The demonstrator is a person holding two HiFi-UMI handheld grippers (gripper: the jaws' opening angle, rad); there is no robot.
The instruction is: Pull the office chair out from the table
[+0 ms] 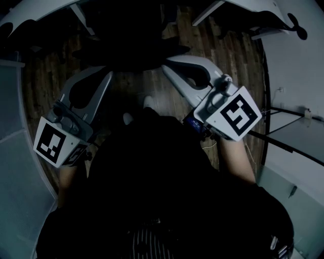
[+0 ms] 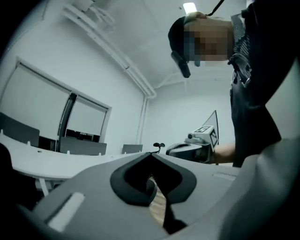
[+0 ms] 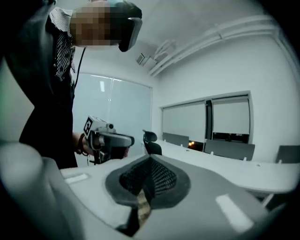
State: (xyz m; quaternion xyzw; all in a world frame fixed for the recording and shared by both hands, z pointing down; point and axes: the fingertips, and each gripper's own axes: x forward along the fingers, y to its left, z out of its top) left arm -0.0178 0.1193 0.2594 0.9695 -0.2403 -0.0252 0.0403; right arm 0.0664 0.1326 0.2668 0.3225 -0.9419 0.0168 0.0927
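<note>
In the head view the office chair is a dark shape at the top middle, in front of my feet, between two parts of the white table. Its outline is hard to make out in the dim light. My left gripper is raised at the left, shut and empty. My right gripper is raised at the right, also shut and empty. Neither touches the chair. The left gripper view shows its jaws closed, with the right gripper beyond. The right gripper view shows its jaws closed, with the left gripper opposite.
Wooden floor lies under the chair. A glass partition stands at the left and a glass panel on a stand at the right. A long white table with grey chairs and a black chair runs along the window wall.
</note>
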